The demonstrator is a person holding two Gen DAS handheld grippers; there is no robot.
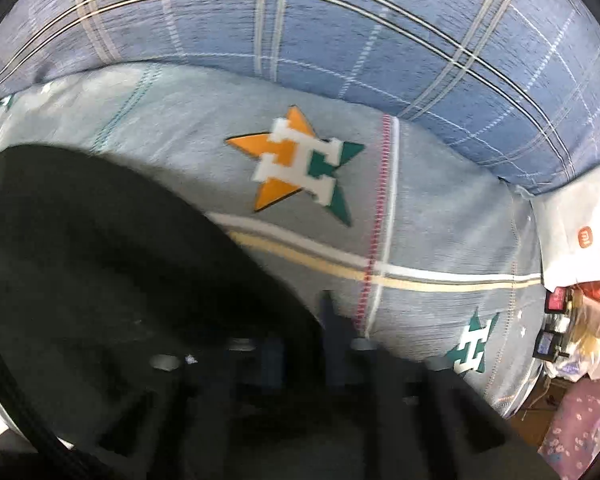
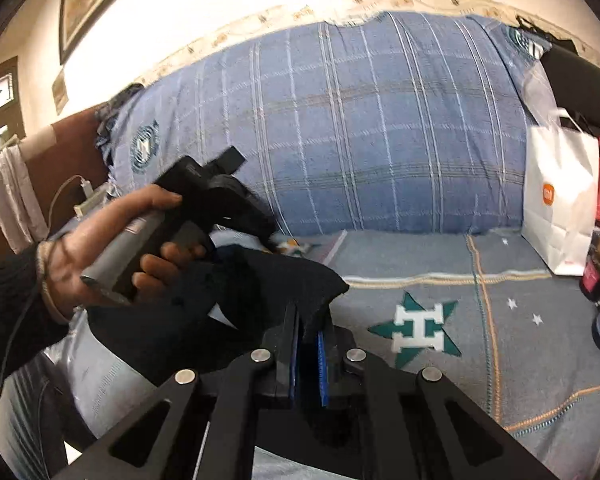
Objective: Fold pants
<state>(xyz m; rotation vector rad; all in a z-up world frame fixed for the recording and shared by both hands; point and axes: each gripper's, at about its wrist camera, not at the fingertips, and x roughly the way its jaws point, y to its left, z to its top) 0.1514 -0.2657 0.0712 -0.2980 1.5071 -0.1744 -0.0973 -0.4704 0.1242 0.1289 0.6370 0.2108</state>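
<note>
Holding a bunched edge of the black pants (image 2: 204, 312) just above the bed (image 2: 500, 320), the right gripper (image 2: 308, 332) is clamped on cloth. The left gripper (image 1: 300, 320), jaws together, points down at the same dark cloth; whether it pinches any is unclear. Folding looks barely started: no neat fold shows yet.

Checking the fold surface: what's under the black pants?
The grey star-print bedsheet lies under the black pants; the right claw pinches their edge. Sheet beneath the fabric is hidden.

black pants (image 2: 204, 312) on grey star-patterned bedsheet (image 2: 500, 320); blue plaid pillow (image 2: 360, 128).
</note>
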